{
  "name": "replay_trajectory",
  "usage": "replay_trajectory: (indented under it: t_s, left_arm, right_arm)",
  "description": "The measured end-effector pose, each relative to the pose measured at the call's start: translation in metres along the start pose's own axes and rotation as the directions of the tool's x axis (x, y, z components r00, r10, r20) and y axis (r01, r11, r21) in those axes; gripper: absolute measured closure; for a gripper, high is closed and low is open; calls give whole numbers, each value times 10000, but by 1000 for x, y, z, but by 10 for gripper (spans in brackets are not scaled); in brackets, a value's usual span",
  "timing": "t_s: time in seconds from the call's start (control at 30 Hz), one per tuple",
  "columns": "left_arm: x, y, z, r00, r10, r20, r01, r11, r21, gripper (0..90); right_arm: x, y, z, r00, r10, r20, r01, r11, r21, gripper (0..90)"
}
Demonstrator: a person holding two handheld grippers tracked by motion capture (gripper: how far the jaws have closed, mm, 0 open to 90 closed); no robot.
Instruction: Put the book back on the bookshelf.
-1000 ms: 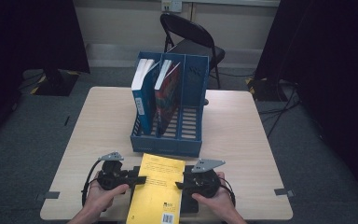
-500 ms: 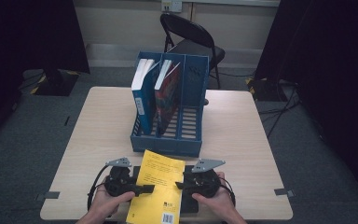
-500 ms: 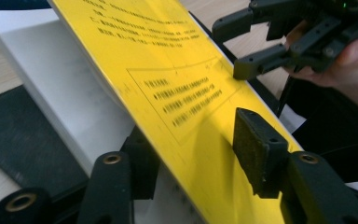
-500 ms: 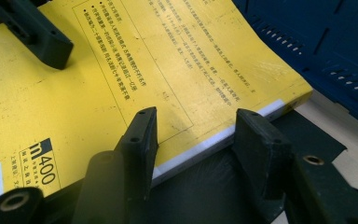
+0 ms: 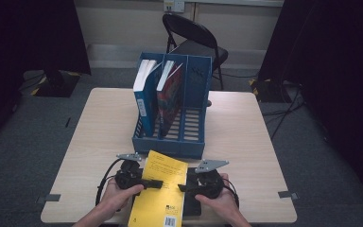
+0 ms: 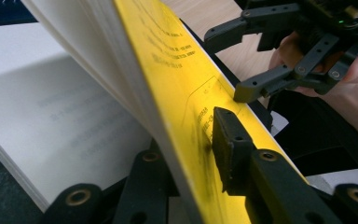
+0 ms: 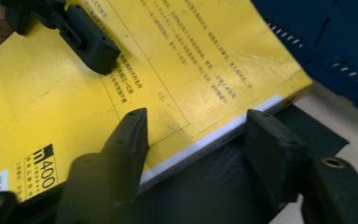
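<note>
A yellow paperback (image 5: pixel 163 198) lies on a black mat (image 5: pixel 192 207) at the table's front edge, between my two grippers. My left gripper (image 5: pixel 154 183) has just been closing and is now shut on the book's left side. In the left gripper view one pad (image 6: pixel 228 140) presses on the yellow cover (image 6: pixel 182 70), and the other jaw is under a lifted wad of white pages. My right gripper (image 5: pixel 181 187) has just been opening. Its jaws (image 7: pixel 196 123) stand apart, one over the cover (image 7: pixel 191 51), one over the mat, the book's right edge between them, unpressed.
A blue three-slot file rack (image 5: pixel 170 144) stands just behind the book, with a blue book (image 5: pixel 144 94) and a red book (image 5: pixel 170 94) upright in its left and middle slots. A black folding chair (image 5: pixel 194 38) stands beyond the table. Bare tabletop lies to both sides of the rack.
My left gripper slid right onto the book's left edge and shut on it. The right hand has stayed where it was.
</note>
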State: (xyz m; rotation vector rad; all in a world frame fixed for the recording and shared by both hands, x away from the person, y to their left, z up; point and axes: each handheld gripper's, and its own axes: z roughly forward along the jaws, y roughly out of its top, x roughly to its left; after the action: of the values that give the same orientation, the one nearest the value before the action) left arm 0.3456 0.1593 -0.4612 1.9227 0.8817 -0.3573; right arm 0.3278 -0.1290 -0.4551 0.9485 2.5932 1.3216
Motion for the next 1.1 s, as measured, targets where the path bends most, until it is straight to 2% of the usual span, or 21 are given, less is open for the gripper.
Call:
replay_trajectory:
  t_s: [0.07, 0.23, 0.3, 0.4, 0.6, 0.8, 0.97, 1.1]
  left_arm:
    - [-1, 0, 0, 10000, 12, -46, -12, 10000, -64, 769]
    - [-5, -1, -1, 9998, 152, -163, -156, 9996, -241, 778]
    - [-7, -2, -2, 9994, 289, -185, -295, 9991, -302, 781]
    - [-11, -1, -4, 9961, 821, -327, -832, 9960, -338, 782]
    - [-16, -3, -8, 9944, 1030, -253, -1043, 9929, -566, 794]
    - [-22, -4, -11, 9887, 1492, -118, -1496, 9864, -674, 806]
    - [-24, -3, -10, 9861, 1655, -117, -1659, 9840, -652, 809]
    - [-25, -3, -10, 9862, 1645, -155, -1652, 9842, -640, 809]
  right_arm:
    - [0, -1, 1, 9996, 204, -181, -204, 9998, 17, 358]
    - [1, -3, 2, 9992, 251, -321, -250, 9997, 53, 298]
    - [0, -4, 2, 9986, 310, -431, -307, 9995, 91, 282]
    - [-1, -5, 1, 9975, 412, -573, -411, 9992, 27, 275]
    - [-1, -6, 2, 9962, 452, -740, -460, 9989, -98, 221]
    - [-1, -6, 4, 9935, 542, -997, -563, 9983, -177, 159]
    - [0, -5, 7, 9897, 570, -1311, -598, 9981, -174, 178]
    - [1, -2, 7, 9904, 676, -1208, -688, 9976, -58, 196]
